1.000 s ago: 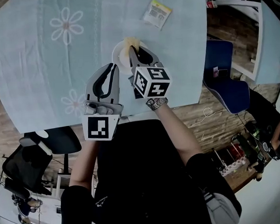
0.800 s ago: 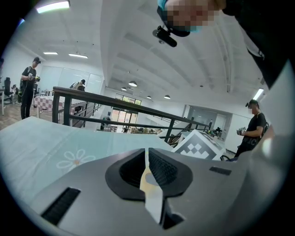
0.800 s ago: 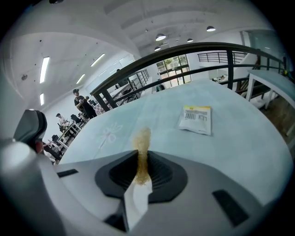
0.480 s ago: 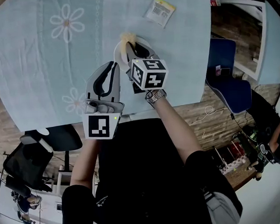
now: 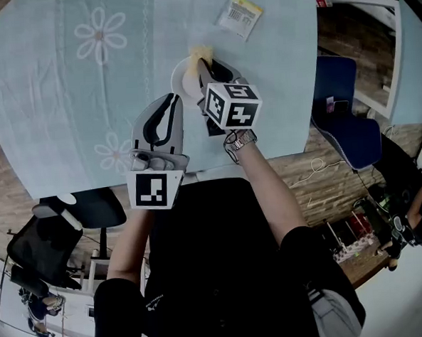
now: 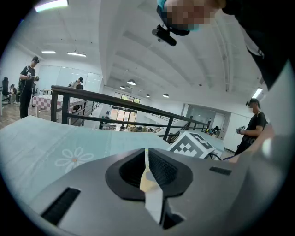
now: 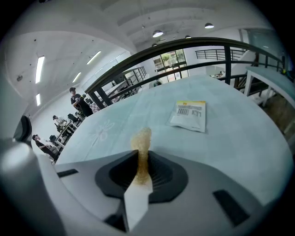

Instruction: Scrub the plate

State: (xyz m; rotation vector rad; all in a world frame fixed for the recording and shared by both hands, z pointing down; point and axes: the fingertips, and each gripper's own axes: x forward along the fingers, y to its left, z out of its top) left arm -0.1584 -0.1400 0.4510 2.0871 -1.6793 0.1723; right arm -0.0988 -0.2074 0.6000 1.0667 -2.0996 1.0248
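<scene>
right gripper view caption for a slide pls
Right gripper shut on a yellow sponge, a packet lying on the table beyond

Head cam sits overhead, looking steeply down at the table (image 5: 50, 103). Each gripper cam rides right behind its own jaws, low, facing out across the tabletop. Head and right gripper views both catch the sponge (image 5: 201, 54) and packet (image 7: 188, 115).

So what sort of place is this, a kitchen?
Probably not: it looks like a big open office or lab hall, with a black railing, ceiling strip lights, an office chair and a flower-patterned table.
</scene>
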